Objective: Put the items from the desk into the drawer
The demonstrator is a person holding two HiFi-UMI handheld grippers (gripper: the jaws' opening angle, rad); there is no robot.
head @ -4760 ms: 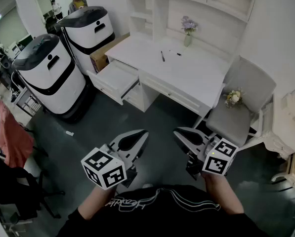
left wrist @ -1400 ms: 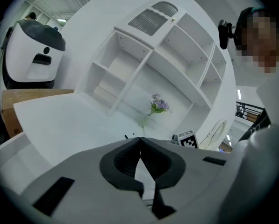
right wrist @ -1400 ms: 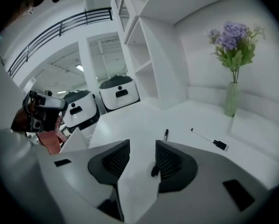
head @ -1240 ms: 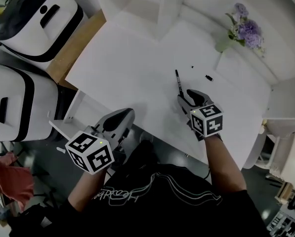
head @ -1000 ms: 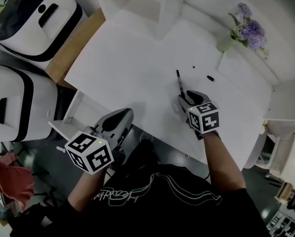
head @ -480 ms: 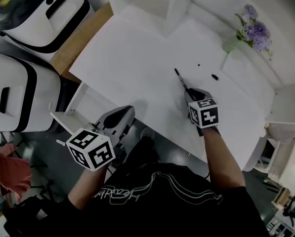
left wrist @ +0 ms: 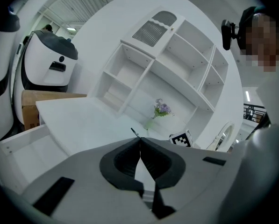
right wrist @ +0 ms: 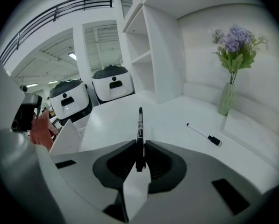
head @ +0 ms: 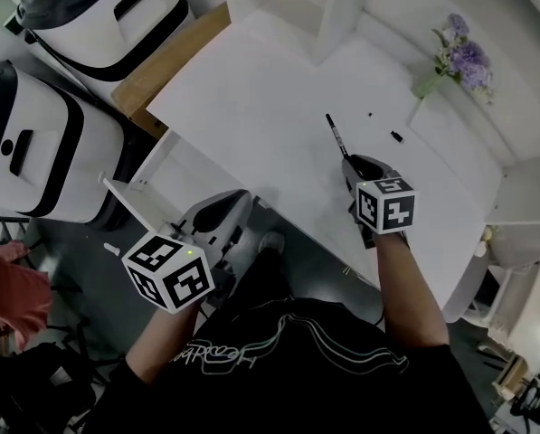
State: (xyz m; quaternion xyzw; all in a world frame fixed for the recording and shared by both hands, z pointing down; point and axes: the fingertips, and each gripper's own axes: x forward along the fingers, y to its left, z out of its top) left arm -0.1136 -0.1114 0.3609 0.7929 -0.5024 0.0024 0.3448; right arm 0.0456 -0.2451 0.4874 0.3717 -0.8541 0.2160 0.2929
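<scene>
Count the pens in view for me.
2. A black pen is clamped in the right gripper; a white pen with black cap lies on the desk near the vase. Others may be hidden.

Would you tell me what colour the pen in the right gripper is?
The pen is black, with a pale label band; clearest in the right gripper view.

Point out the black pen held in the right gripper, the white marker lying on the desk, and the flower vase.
black pen [right wrist: 139, 125]: right gripper view, middle of its barrel.
white marker [right wrist: 201, 132]: right gripper view, its white barrel.
vase [right wrist: 226, 99]: right gripper view, its glass body.
</scene>
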